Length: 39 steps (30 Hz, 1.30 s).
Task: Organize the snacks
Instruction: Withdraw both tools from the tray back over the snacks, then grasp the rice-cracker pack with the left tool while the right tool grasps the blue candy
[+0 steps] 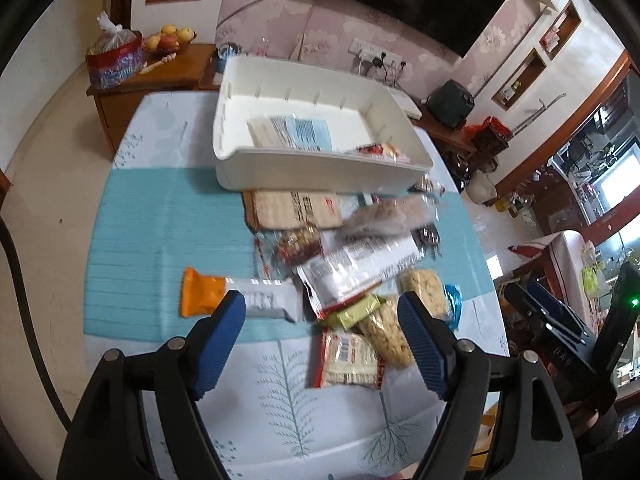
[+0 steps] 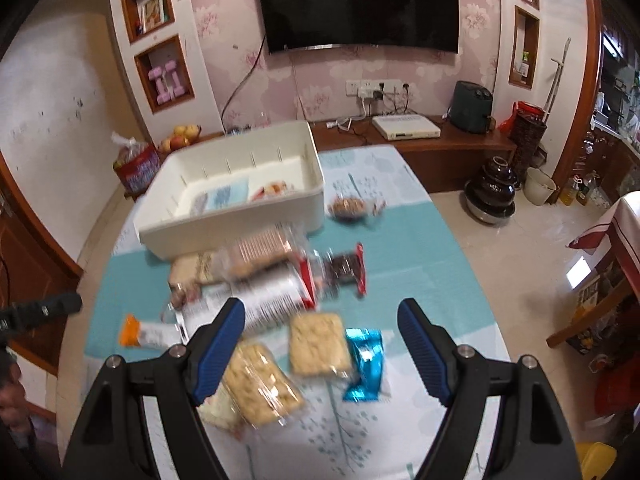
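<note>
A white bin (image 1: 320, 172) stands at the far side of the table and also shows in the right wrist view (image 2: 240, 220); a blue-and-white packet (image 1: 296, 132) and a red snack lie inside. A pile of snack packs lies in front of it: an orange-and-white bar (image 1: 236, 296), a clear cracker pack (image 1: 356, 268), a rice-cake pack (image 2: 316, 344) and a blue foil packet (image 2: 364, 364). My left gripper (image 1: 322, 312) is open and empty above the pile's near edge. My right gripper (image 2: 320, 320) is open and empty above the rice cakes.
The table has a teal placemat (image 1: 160, 240) over a leaf-print cloth. A wooden cabinet (image 1: 160, 76) with fruit and a bag stands behind. A TV (image 2: 356, 4) hangs on the wall. Floor and a dark pot (image 2: 496, 192) lie to the right.
</note>
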Each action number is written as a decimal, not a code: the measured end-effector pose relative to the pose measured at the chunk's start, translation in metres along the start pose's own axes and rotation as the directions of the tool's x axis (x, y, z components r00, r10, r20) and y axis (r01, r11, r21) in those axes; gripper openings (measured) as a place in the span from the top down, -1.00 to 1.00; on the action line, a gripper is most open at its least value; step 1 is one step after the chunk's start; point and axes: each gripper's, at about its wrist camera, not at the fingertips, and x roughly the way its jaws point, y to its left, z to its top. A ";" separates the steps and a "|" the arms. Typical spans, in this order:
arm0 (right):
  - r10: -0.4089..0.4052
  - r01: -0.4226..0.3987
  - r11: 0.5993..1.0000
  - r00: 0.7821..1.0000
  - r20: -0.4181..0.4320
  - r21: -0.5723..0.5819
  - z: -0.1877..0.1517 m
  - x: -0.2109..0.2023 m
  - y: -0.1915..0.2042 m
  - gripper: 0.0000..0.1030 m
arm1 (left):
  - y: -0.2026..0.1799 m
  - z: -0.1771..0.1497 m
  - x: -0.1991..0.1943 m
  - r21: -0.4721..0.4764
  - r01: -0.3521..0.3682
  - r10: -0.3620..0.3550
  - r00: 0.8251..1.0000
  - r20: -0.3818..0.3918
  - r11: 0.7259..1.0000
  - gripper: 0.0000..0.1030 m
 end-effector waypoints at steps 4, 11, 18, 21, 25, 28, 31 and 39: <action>0.014 -0.014 1.000 1.000 -0.026 -0.024 -0.018 0.005 -0.007 -0.54 | -0.011 -0.012 0.010 -0.009 -0.001 0.001 0.999 -0.045 1.000 -0.51; 0.004 -0.012 0.993 0.998 -0.067 -0.119 -0.044 0.020 -0.018 -0.54 | -0.035 -0.029 0.024 -0.043 -0.020 0.016 0.995 -0.093 0.999 -0.56; 0.047 -0.066 0.976 0.994 -0.094 -0.208 -0.057 0.032 -0.031 -0.54 | -0.065 -0.036 0.048 -0.107 -0.050 0.033 0.987 -0.155 0.993 -0.62; 0.074 -0.099 0.967 0.991 -0.111 -0.235 -0.059 0.037 -0.036 -0.54 | -0.079 -0.040 0.061 -0.130 -0.097 0.072 0.980 -0.183 0.987 -0.62; 0.106 -0.139 0.950 0.986 -0.130 -0.279 -0.061 0.042 -0.044 -0.53 | -0.092 -0.045 0.080 -0.190 -0.138 0.095 0.971 -0.219 0.972 -0.62; 0.121 -0.163 0.934 0.982 -0.148 -0.318 -0.064 0.046 -0.050 -0.53 | -0.099 -0.050 0.093 -0.219 -0.162 0.108 0.965 -0.241 0.962 -0.62; 0.143 -0.192 0.919 0.976 -0.162 -0.346 -0.066 0.051 -0.055 -0.53 | -0.107 -0.054 0.108 -0.250 -0.194 0.125 0.955 -0.268 0.949 -0.62; 0.206 -0.272 0.877 0.957 -0.203 -0.396 -0.067 0.069 -0.062 -0.51 | -0.110 -0.067 0.145 -0.342 -0.283 0.161 0.926 -0.343 0.896 -0.62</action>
